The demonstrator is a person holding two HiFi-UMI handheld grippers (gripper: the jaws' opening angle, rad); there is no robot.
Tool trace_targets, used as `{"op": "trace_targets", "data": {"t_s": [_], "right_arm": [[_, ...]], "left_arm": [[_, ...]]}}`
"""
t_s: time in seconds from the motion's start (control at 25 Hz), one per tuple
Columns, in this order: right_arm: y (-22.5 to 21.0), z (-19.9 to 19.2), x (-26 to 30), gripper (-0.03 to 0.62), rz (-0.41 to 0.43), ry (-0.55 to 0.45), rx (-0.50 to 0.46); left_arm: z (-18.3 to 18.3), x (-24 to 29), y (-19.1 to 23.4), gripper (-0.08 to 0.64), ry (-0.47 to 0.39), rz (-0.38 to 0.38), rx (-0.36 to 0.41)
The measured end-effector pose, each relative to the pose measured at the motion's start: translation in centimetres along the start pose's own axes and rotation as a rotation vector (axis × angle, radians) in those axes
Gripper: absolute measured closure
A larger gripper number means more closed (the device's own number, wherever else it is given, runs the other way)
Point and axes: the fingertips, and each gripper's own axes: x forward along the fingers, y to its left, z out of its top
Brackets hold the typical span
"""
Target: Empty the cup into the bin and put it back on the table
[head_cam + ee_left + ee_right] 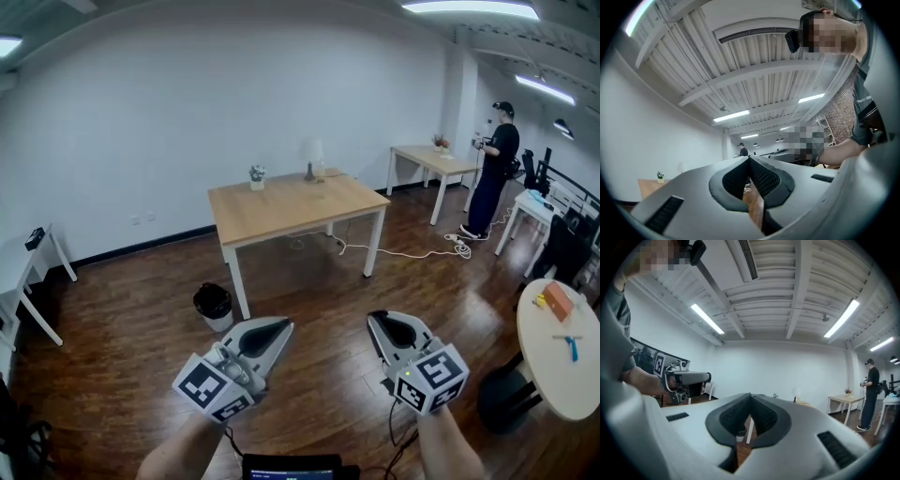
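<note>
Two grippers are held low over a dark wooden floor (122,309) in the head view. The left gripper (279,328) and right gripper (380,321) both point towards a wooden table (291,202) well ahead. A black bin (213,304) stands on the floor just beside the table's near left leg. A small plant (257,174) and a lamp (312,156) sit at the table's far edge. The cup is too small to pick out among them. A person (492,169) stands at the far right.

Left gripper view: the jaws meet at their tips with nothing between them.

Right gripper view: the jaws are closed and empty too, and the table shows beyond them.
</note>
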Motion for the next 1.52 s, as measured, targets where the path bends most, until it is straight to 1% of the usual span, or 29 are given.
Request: {"op": "trace_targets", "data": {"t_s": [0.24, 0.4, 0.52, 0.72, 0.88, 1.04, 1.16, 1.52], "right_arm": [[-0.7, -0.5, 3.3, 0.589, -0.010, 0.014, -0.007], [-1.4, -0.7, 5.1, 0.589, -0.031, 0.017, -0.003], [-2.0, -1.1, 6.0, 0.589, -0.040, 0.024, 0.004], [-2.7, -1.4, 7.1, 0.589, -0.044, 0.044, 0.006], [-3.9, -1.4, 7.9, 0.589, -0.048, 0.039, 0.006], [-5.6, -1.6, 9.1, 0.589, -0.044, 0.028, 0.027], [-7.2, -2.1, 10.3, 0.589, -0.027, 0.030, 0.032], [-14.5, -3.0, 12.6, 0.589, 0.010, 0.017, 0.040]], "left_arm": [[-0.9, 0.8, 3.4, 0.560, -0.009, -0.004, -0.013], [-1.7, 1.2, 5.2, 0.560, -0.014, -0.020, -0.022], [-2.4, 1.7, 6.6, 0.560, -0.014, -0.015, -0.033], [-3.3, 2.9, 7.8, 0.560, -0.023, -0.015, -0.060], [-4.4, 4.3, 8.5, 0.560, -0.023, -0.017, -0.070], [-5.5, 5.8, 9.5, 0.560, 0.000, -0.007, -0.085], [-6.0, 7.4, 10.5, 0.560, 0.005, 0.005, -0.080], [-8.6, 14.6, 12.6, 0.560, 0.020, 0.044, -0.065]]}}
